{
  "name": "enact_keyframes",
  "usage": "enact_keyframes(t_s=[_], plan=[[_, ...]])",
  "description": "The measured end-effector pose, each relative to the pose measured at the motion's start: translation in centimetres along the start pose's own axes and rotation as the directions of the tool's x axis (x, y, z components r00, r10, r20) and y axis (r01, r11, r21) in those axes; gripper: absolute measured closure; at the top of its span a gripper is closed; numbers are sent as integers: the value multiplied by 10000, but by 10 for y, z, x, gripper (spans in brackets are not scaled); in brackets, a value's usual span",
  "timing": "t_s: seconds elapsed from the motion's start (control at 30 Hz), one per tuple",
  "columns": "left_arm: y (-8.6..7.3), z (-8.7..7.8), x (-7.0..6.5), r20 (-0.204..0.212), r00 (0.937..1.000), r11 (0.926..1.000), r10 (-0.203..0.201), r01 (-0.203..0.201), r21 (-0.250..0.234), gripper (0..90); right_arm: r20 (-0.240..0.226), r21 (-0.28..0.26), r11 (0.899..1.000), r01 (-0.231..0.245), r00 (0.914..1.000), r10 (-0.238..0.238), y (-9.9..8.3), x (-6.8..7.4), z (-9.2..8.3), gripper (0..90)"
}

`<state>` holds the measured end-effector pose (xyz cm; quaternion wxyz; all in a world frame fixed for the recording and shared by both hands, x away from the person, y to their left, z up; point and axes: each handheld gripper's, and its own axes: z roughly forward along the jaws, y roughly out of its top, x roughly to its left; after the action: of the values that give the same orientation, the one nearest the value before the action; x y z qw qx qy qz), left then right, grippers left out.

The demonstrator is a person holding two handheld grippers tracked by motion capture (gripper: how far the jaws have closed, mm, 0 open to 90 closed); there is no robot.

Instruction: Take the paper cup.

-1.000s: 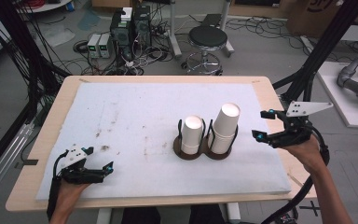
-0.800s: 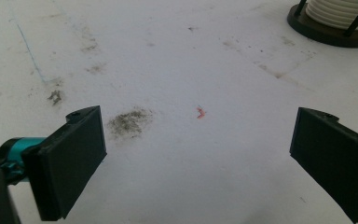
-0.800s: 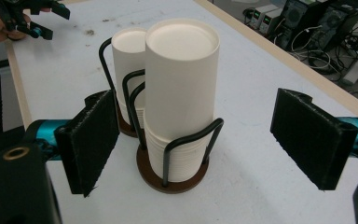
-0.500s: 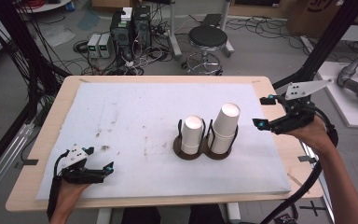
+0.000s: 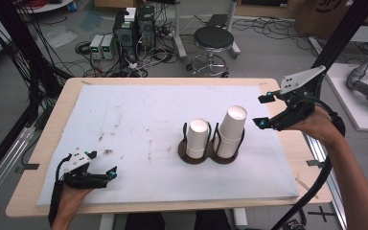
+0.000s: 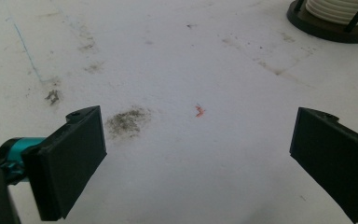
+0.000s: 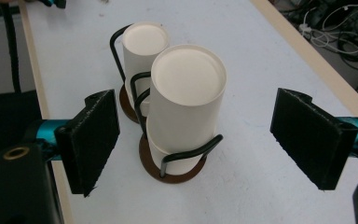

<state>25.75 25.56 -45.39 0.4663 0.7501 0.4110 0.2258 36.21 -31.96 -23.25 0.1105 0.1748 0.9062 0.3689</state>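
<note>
Your right tool (image 5: 264,111), jaws spread wide, hovers beside the taller stack of cups (image 5: 232,130) in its wire holder (image 5: 214,152) near the bench's (image 5: 287,144) right edge; close off-centre and you may tip the stack or drag the holder.

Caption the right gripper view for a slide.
Open right gripper poised above the taller stack of inverted paper cups in a two-slot wire cup holder.
</note>
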Motion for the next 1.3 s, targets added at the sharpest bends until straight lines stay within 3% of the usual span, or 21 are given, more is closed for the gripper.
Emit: enact_keyframes(t_s=[0.33,0.8,1.13,1.3], plan=[[0,0,0,-12,10000,10000,69,-69,41,33,-284,1405,9886,542,9983,-507,27,-2,20,159],[0,0,-1,-40,9999,9999,142,-141,63,33,-453,2318,9710,581,9978,-489,40,-8,42,159],[0,1,-1,-17,9999,9998,158,-158,75,33,-613,2512,9655,690,9966,-553,44,-6,54,159],[0,1,-1,-9,9999,9999,154,-154,69,33,-706,2864,9549,788,9956,-610,45,-5,60,159]])
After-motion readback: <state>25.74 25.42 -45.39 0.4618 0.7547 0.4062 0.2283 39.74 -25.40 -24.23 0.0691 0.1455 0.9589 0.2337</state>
